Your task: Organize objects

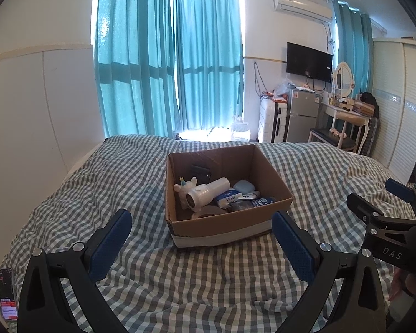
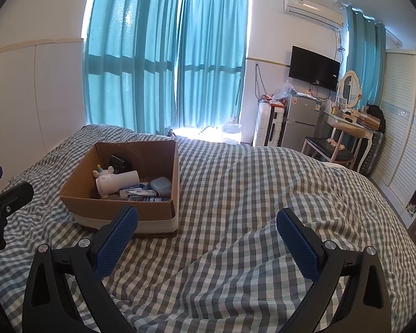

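Note:
An open cardboard box stands on the checked bed cover, just beyond my left gripper, which is open and empty. Inside lie a white unicorn toy, a white cylinder device, a Vinda tissue pack, a pale blue case, a tape roll and a dark wallet. In the right wrist view the same box sits to the left, and my right gripper hangs open and empty over bare bedding beside it.
A phone lies on the bed at the lower left. Past the bed's foot are teal curtains, a water jug, a white suitcase, a small fridge, a dressing table with chair, and a wardrobe.

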`<state>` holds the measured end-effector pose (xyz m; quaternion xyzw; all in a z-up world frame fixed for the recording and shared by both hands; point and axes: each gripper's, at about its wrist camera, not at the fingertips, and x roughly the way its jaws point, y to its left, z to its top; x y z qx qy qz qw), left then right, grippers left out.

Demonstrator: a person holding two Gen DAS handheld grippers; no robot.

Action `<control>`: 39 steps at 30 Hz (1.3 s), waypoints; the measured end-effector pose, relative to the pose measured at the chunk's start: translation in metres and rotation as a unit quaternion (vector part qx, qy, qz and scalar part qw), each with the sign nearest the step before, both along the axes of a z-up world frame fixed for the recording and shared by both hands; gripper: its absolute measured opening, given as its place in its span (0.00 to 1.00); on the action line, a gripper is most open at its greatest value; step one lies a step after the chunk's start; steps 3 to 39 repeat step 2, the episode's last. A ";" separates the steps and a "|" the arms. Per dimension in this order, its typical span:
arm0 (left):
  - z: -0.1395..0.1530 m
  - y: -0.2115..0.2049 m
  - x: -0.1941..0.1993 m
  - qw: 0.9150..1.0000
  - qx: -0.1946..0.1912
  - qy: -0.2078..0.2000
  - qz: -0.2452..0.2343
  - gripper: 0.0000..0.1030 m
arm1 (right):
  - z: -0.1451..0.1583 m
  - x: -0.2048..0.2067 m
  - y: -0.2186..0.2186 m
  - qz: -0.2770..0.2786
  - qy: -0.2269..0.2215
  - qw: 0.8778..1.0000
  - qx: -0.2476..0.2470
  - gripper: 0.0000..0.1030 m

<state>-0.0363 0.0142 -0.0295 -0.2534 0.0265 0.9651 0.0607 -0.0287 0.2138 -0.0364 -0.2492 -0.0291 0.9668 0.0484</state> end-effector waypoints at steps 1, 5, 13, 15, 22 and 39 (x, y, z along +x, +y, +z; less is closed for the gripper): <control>0.000 0.000 0.000 1.000 0.000 -0.001 0.000 1.00 | 0.000 0.000 0.000 0.000 0.000 1.000 0.000 0.98; 0.000 0.001 -0.001 1.000 0.000 -0.003 -0.002 1.00 | 0.000 0.000 0.000 0.000 0.000 1.000 0.000 0.98; 0.000 0.001 -0.001 1.000 0.000 -0.003 -0.002 1.00 | 0.000 0.000 0.000 0.000 0.000 1.000 0.000 0.98; 0.000 0.001 -0.001 1.000 0.000 -0.003 -0.002 1.00 | 0.000 0.000 0.000 0.000 0.000 1.000 0.000 0.98; 0.000 0.001 -0.001 1.000 0.000 -0.003 -0.002 1.00 | 0.000 0.000 0.000 0.000 0.000 1.000 0.000 0.98; 0.000 0.001 -0.001 1.000 0.000 -0.003 -0.002 1.00 | 0.000 0.000 0.000 0.000 0.000 1.000 0.000 0.98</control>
